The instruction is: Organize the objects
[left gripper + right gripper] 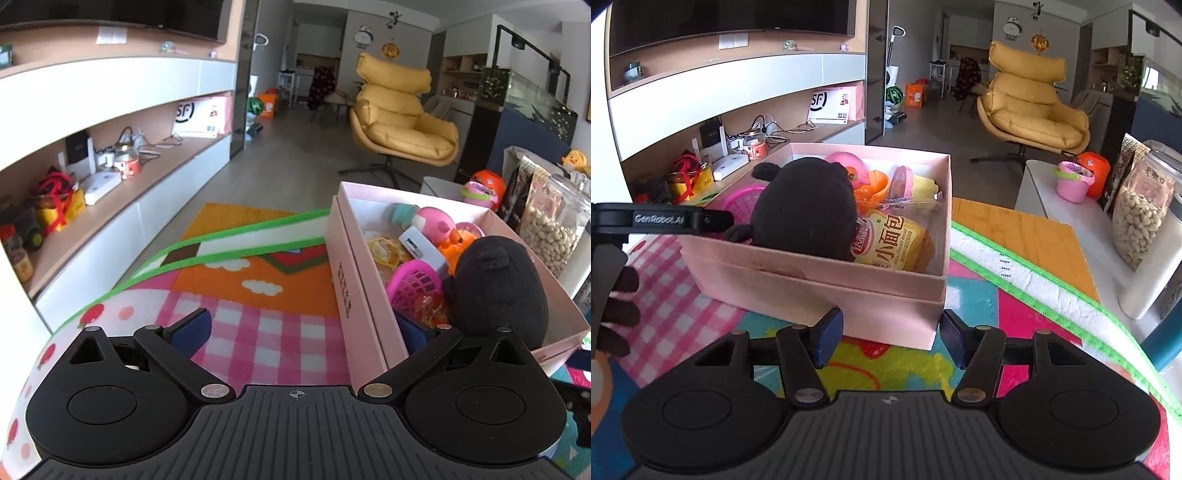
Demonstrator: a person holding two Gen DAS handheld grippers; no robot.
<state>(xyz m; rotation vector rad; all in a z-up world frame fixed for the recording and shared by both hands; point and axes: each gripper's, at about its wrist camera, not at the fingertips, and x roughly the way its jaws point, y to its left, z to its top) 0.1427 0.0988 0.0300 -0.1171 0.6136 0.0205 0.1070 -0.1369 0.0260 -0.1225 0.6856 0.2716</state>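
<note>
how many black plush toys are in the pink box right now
1. The black plush toy sits upright at the near end of the pink box, beside the yellow bread packet. It hides part of the box, so another could lie behind it.

**Both hand-held grippers angled downward, nothing gripped**

Left hand-held gripper [308,334] spread to its widest, blue pads far apart, nothing pressed between them. In the right wrist view, seen from the side at the left edge [718,220], with dark-gloved fingers [622,295] of the left hand [613,314] curled round the handle below. Right hand-held gripper [892,341] partly spread, blue pads facing each other across a moderate gap, touching nothing. Tilted forward and down, both.
</note>
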